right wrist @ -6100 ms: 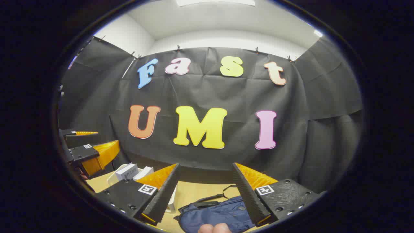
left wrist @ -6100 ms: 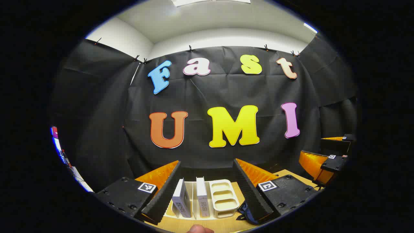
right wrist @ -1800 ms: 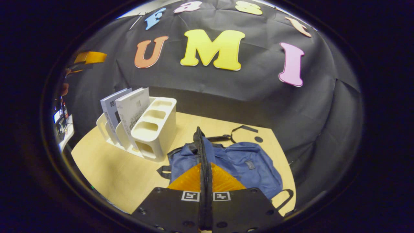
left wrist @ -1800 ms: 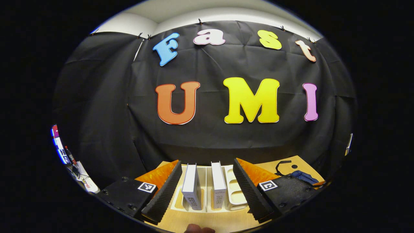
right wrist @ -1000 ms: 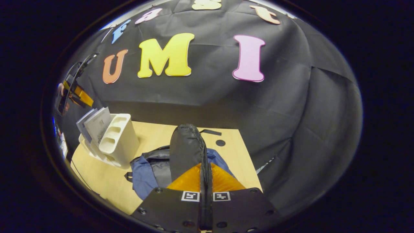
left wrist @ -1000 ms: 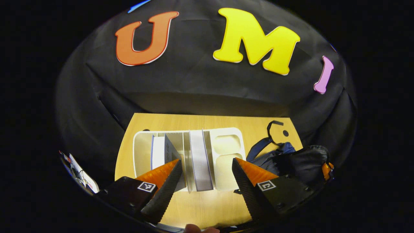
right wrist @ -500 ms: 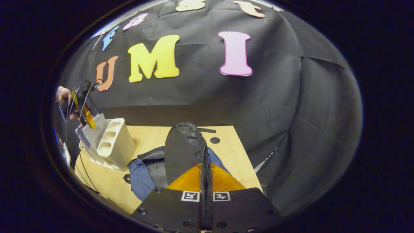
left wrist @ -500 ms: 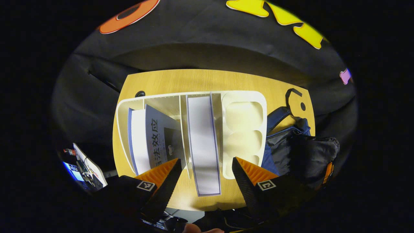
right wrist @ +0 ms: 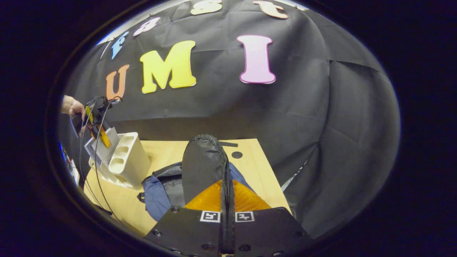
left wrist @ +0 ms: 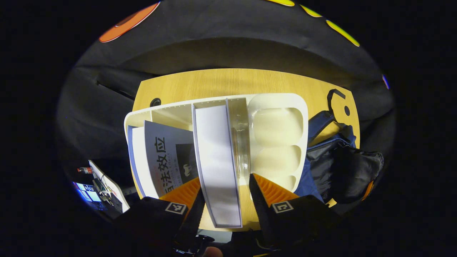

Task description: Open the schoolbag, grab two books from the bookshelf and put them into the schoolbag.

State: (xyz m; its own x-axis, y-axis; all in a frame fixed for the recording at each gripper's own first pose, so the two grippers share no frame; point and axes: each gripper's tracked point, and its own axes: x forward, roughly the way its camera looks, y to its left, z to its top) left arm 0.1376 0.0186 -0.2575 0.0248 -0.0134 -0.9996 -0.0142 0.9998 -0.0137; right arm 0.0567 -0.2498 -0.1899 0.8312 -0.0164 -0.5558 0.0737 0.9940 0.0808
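My left gripper [left wrist: 225,182] points down over the white bookshelf [left wrist: 278,98], open, with one finger on each side of the right-hand book [left wrist: 214,150]. A small gap remains at the right finger. A second book [left wrist: 164,157] leans in the left slot. The blue schoolbag [left wrist: 314,128] lies to the right of the shelf, its dark lining showing. My right gripper [right wrist: 226,171] is shut on the schoolbag's flap [right wrist: 203,160] and holds it up above the schoolbag [right wrist: 157,200]. The left gripper [right wrist: 96,128], held by a hand [right wrist: 71,106], hovers over the bookshelf [right wrist: 128,157].
The wooden table [left wrist: 232,82] ends at the black cloth wall behind. The bookshelf's right end holds empty tray compartments [left wrist: 276,142]. A bag strap [left wrist: 334,96] lies near the far right corner. Cables [right wrist: 91,171] hang at the left, and a lit device [left wrist: 96,185] sits below the table.
My left gripper has come lower over the shelf and its fingers have narrowed around the right-hand book. The right gripper keeps the flap raised, hardly moving.
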